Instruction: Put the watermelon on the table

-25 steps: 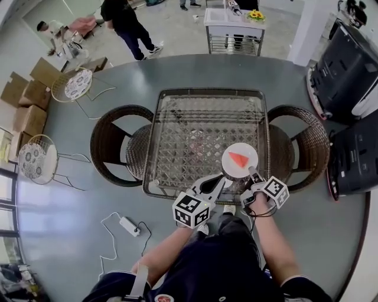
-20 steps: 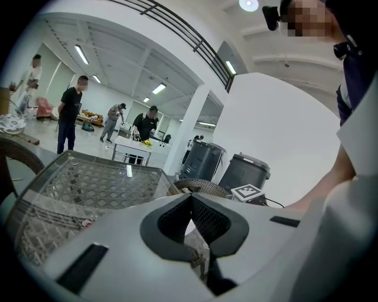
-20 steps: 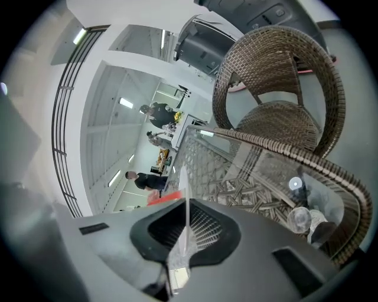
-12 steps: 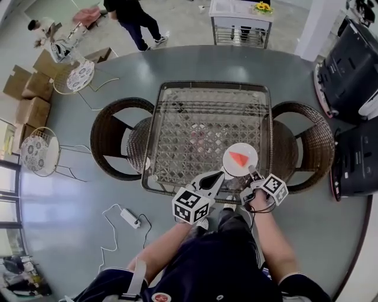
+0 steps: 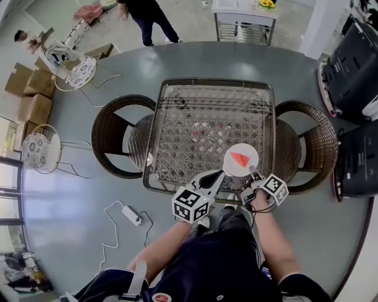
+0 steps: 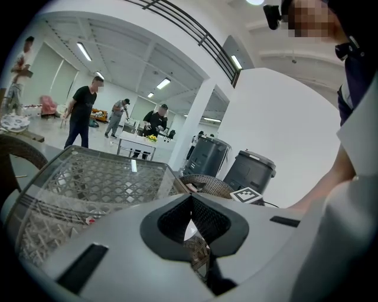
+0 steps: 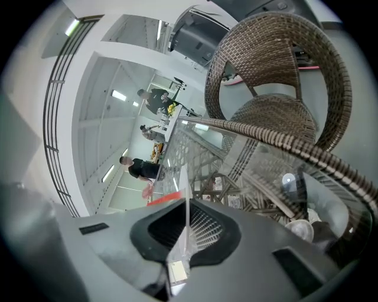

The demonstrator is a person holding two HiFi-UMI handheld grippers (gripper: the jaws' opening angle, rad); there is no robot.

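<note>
The watermelon (image 5: pixel 238 159), a red wedge, lies on a white plate (image 5: pixel 249 151) over the near right part of the glass-topped wicker worktop (image 5: pixel 201 118); whether the plate rests on the glass or is held just above it cannot be told. The right claw (image 5: pixel 253 171) is clenched on the plate's near rim: in the right gripper view the rim (image 7: pixel 186 227) shows as a thin white edge pinched between the jaws (image 7: pixel 187 203), with the red wedge (image 7: pixel 163 197) just beyond them. The left claw (image 5: pixel 220 174) sits just beside the plate's near left edge, its tips over the near edge of the worktop. In the left gripper view its jaws (image 6: pixel 190 199) meet at the tips with nothing gripped between them. A wicker chair stands at the left side of the worktop (image 5: pixel 115 144) and another at the right side (image 5: pixel 310 147). Dark bins (image 5: pixel 354 65) stand further right, a power strip (image 5: pixel 131 222) lies on the floor at the near left, and a person (image 5: pixel 150 17) stands far off
</note>
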